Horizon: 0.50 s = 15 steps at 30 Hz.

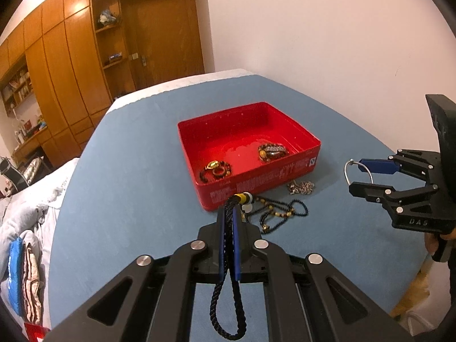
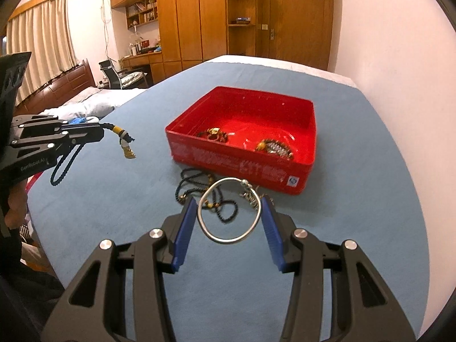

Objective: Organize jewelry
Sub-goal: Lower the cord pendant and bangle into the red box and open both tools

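Observation:
A red box [image 1: 256,182] [image 2: 236,156] sits on the blue table and holds two bundles of bracelets [image 1: 216,169] [image 1: 272,151]. My left gripper [image 1: 228,216] is shut on a dark braided cord [image 1: 228,293] with a yellow bead and charm [image 2: 126,145], held above the table left of the box. My right gripper [image 2: 229,206] holds a silver bangle [image 2: 229,211] between its blue pads, lifted above the table; it also shows in the left wrist view [image 1: 359,175]. A black beaded necklace [image 1: 280,212] [image 2: 199,189] and a silver chain [image 1: 300,186] lie in front of the box.
The blue table [image 1: 128,199] meets a white wall on the right. A bed [image 2: 94,99] with clothes lies to the left. Wooden wardrobes, a door and a desk stand at the back.

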{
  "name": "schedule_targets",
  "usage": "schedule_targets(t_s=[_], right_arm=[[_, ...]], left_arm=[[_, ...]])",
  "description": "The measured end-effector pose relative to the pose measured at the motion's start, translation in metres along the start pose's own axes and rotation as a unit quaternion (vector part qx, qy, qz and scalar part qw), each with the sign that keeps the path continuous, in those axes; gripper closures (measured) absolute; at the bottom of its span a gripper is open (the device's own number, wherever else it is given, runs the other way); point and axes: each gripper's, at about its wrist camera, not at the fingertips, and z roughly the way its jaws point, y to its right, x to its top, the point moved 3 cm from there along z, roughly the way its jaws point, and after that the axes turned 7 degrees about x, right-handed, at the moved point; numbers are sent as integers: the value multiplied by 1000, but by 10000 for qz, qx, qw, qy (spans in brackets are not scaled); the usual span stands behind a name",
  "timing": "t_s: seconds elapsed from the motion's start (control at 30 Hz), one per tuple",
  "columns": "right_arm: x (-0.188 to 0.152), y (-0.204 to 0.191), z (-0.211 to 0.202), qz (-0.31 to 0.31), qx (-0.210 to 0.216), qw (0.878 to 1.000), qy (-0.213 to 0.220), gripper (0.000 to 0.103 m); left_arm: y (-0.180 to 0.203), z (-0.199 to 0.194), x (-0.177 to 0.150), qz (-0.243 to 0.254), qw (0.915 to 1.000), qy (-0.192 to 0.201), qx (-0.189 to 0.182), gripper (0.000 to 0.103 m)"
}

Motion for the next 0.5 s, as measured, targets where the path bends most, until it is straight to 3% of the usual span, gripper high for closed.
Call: schedule_targets(t_s=[0.5], right_arm=[[32, 20, -2, -81, -51, 9999, 63, 58]], left_arm=[[-3, 21, 44, 105, 9999, 135, -10, 98]])
